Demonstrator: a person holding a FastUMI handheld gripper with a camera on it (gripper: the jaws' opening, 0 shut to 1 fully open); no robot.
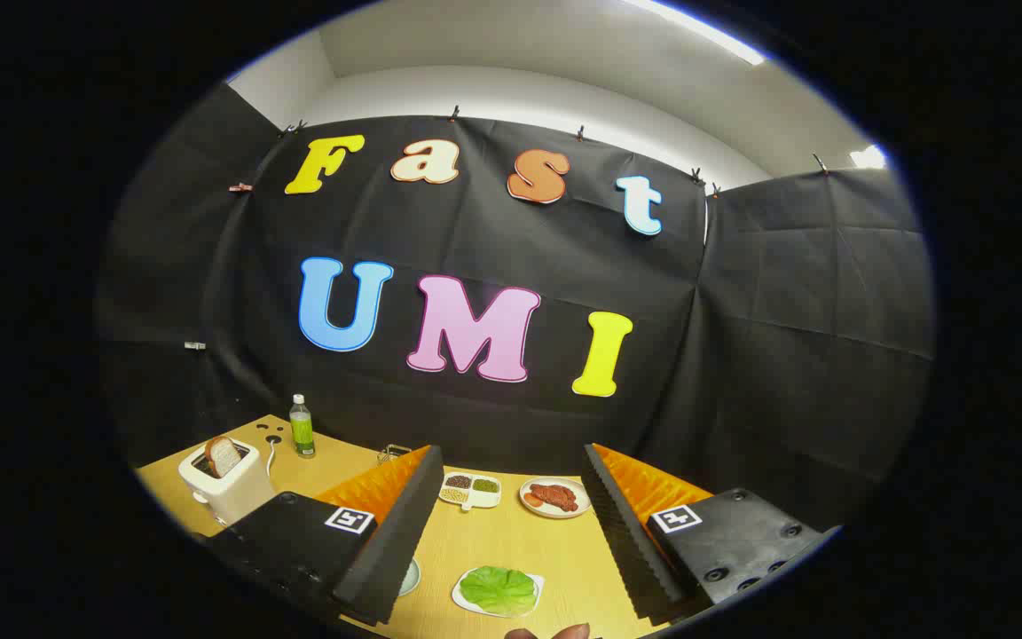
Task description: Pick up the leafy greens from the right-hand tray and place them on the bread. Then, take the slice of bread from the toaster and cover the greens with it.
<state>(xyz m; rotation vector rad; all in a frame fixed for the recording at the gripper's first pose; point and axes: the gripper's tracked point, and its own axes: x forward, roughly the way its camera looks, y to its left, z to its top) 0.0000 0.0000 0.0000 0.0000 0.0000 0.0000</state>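
Hovering with the gripper [507, 532] fingers wide apart over the table [511, 541], leafy greens [499, 589] on their tray [463, 600] sit between them, bread slice [224, 455] upright in the toaster [225, 486] far left.

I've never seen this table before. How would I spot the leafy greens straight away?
Start at the yellow wooden table and the open gripper over it. Between its two fingers lies a white tray holding the leafy greens. It is the one flat, bright green thing there; beyond it, the round plate holds reddish food and the divided dish small beans.
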